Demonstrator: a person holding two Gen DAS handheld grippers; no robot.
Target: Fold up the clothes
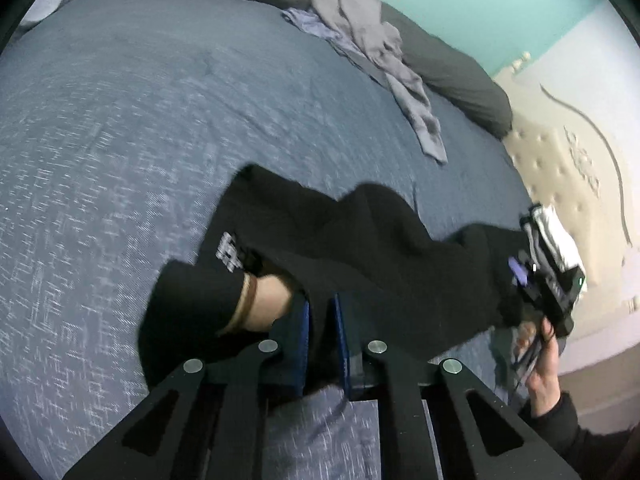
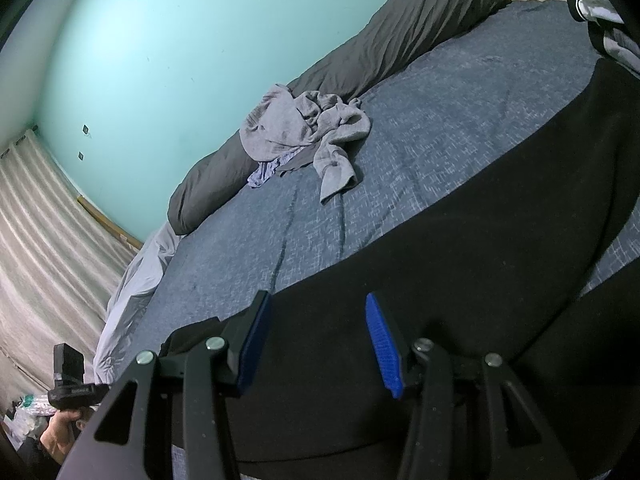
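black sweatshirt (image 1: 360,248) spread on near part of blue woven bedspread (image 1: 140,120) | crumpled grey garment (image 2: 304,128) farther back, partly on long dark-grey bolster (image 2: 400,40) | bolster apparently along bed's far edge

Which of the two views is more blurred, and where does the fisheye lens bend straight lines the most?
Left wrist view: motion blur smears the blue bedspread weave and the black garment. Right wrist view: sharper, the grey clothes pile shows clear folds. In both, the bed bulges like a dome; the teal wall curves strongly in the right wrist view. Lighting is dim and cool, without glare.
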